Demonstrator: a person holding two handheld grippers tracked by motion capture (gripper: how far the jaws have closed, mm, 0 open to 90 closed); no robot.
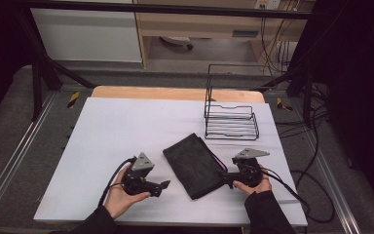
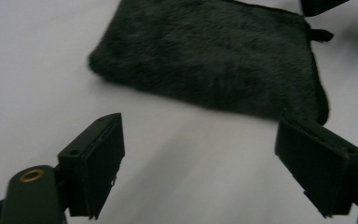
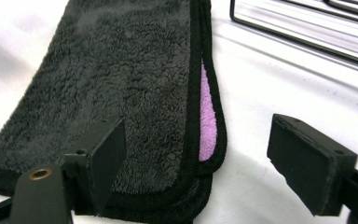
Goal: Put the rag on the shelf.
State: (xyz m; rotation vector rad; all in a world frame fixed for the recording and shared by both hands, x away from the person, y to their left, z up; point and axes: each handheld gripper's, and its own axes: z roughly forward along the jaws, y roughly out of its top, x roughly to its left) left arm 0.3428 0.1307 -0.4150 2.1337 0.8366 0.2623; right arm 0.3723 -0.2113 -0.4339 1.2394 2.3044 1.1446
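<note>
Left gripper (image 1: pixel 167 184) and right gripper (image 1: pixel 227 181), both matte black with jaws spread and grasping nothing, flank the near end of a folded towel (image 1: pixel 195 164). The towel, a plush dark rectangle with stitched edging and a violet inner layer, lies diagonally on the white table cover (image 1: pixel 112 131). Behind it stands a black wire rack (image 1: pixel 231 122), near the pale wooden table edge (image 1: pixel 151 92).

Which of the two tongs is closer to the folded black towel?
The right tongs: in the high view their tips reach the near right corner of the towel. The left tongs are apart from it, with bare table between.
</note>
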